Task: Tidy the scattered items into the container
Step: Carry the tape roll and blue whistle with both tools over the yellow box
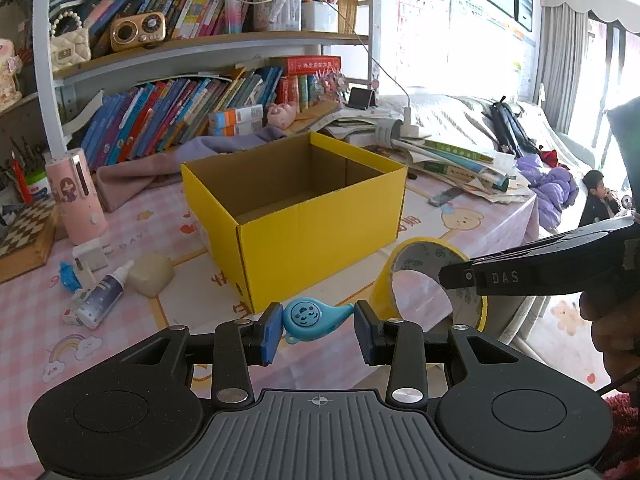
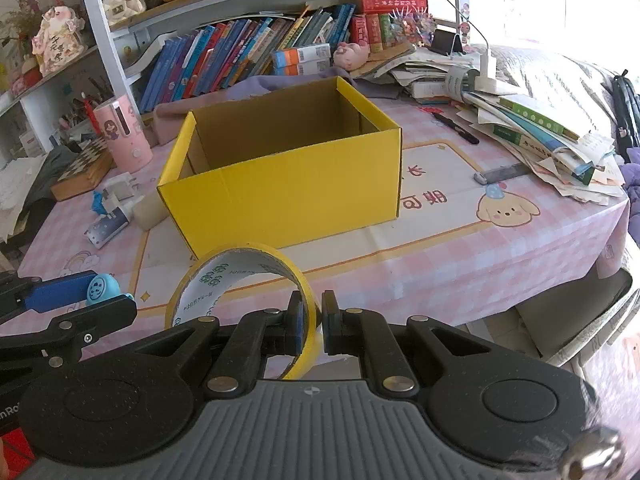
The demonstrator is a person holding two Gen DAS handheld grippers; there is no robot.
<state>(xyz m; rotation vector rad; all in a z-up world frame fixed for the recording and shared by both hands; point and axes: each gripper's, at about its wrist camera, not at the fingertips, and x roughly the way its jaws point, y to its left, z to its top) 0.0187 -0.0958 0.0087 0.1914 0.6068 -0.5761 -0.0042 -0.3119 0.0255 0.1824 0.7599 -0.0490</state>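
Note:
An open yellow cardboard box (image 1: 316,236) stands on the pink checked tablecloth; it also shows in the right wrist view (image 2: 304,192), and it looks empty. My left gripper (image 1: 319,326) is shut on a blue drop-shaped toy (image 1: 312,316) with a face, held above the table in front of the box. That toy also shows in the right wrist view (image 2: 102,289). My right gripper (image 2: 311,324) is shut on the wall of a yellow tape roll (image 2: 248,276), lifted in front of the box. The tape roll also shows in the left wrist view (image 1: 424,264).
Left of the box lie a spray bottle (image 1: 102,296), a cream block (image 1: 152,274), a white plug (image 1: 92,256) and a blue scrap (image 1: 69,277). A pink cylinder (image 1: 76,196) and a chessboard (image 1: 24,232) stand further left. Piled books (image 2: 532,128), a black pen (image 2: 456,128) lie at right.

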